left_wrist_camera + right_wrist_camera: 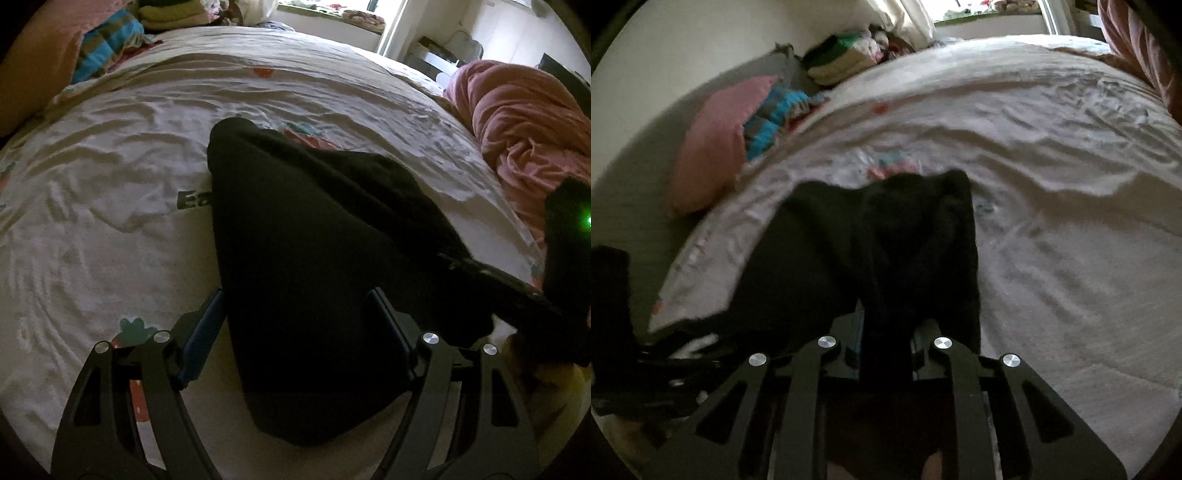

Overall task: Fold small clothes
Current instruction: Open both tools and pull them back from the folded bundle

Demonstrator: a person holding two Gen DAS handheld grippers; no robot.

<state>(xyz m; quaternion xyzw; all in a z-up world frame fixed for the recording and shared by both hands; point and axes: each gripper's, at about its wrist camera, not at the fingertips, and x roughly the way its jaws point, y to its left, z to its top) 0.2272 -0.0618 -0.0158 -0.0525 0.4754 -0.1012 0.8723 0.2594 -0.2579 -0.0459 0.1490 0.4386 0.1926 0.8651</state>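
Where the white printed bedsheet spreads across the bed, a black garment lies on it near the sheet's nearer edge, bunched into a long dark fold whose far end reaches toward the strawberry prints at the sheet's middle. Across this garment the left gripper stands with its two fingers spread wide apart, one on either side of the cloth, and nothing pinched between them; whether the pads touch the fabric cannot be told. From the right wrist view the same black garment rises as a gathered ridge, and the right gripper has its fingers drawn close together on a bunch of that cloth, which passes between them. That right gripper also shows in the left view as a dark body with a green light, at the garment's right. Beyond the sheet's left side sit a pink pillow and a blue striped cloth, touching each other. Farther back a stack of folded clothes rests against the wall. Over the sheet's right edge a pink blanket lies heaped.
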